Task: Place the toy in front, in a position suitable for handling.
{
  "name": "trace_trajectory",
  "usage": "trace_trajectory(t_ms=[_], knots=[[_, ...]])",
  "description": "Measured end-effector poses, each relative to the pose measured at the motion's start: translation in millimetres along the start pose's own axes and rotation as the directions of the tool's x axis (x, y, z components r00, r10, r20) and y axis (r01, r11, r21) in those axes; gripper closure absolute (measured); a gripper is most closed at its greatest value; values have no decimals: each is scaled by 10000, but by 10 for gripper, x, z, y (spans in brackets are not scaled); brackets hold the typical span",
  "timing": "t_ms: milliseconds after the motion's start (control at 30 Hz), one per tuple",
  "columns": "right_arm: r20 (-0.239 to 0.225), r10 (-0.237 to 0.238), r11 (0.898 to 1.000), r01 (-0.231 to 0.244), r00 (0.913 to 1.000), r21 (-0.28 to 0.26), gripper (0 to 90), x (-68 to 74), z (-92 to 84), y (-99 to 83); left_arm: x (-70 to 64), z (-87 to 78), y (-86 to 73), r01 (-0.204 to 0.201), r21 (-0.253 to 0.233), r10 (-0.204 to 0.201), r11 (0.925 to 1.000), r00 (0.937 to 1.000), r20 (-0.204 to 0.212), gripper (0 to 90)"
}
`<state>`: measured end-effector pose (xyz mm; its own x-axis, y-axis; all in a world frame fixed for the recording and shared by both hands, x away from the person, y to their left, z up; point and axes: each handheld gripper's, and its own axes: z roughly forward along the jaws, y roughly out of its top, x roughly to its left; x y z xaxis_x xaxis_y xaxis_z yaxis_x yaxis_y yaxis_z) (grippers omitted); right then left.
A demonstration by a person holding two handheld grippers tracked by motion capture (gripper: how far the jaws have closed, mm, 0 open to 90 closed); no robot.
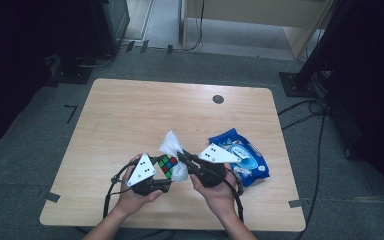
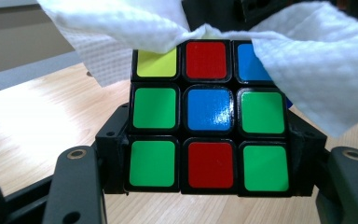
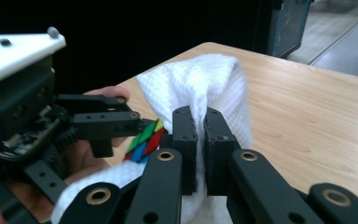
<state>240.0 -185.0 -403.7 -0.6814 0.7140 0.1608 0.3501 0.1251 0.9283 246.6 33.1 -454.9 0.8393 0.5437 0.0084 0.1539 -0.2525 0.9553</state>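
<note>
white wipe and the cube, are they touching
Touching: in the left gripper view the white wipe drapes directly over the cube, covering its top row.

Multicoloured cube (green, red, blue, yellow squares), white waffle-textured wipe, seemingly blue packet.

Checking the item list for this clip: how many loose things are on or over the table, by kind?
Puzzle cube: 1
White paper towel: 1
Blue snack bag: 1
Total: 3
</note>
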Motion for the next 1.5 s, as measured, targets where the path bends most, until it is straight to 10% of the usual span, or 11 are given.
trace_trajectory(t_ms=[233, 567, 967, 1500], knots=[[641, -182, 9996, 168, 9978, 213, 855, -79, 34, -97, 21, -10, 30, 155, -175, -154, 9997, 9998, 96, 344], [1487, 597, 9923, -749, 9871, 990, 862, -493, 92, -385, 118, -19, 13, 263, -186, -262, 9995, 9997, 9, 344], [-509, 473, 9959, -511, 9976, -752, 863, -47, -201, 26, -14, 105, -52, -273, 380, 271, 9989, 9996, 68, 344], [83, 669, 9972, -666, 9977, -350, 861, -116, -2, -195, 5, 77, -21, 20, 197, -22, 9998, 9999, 105, 344]])
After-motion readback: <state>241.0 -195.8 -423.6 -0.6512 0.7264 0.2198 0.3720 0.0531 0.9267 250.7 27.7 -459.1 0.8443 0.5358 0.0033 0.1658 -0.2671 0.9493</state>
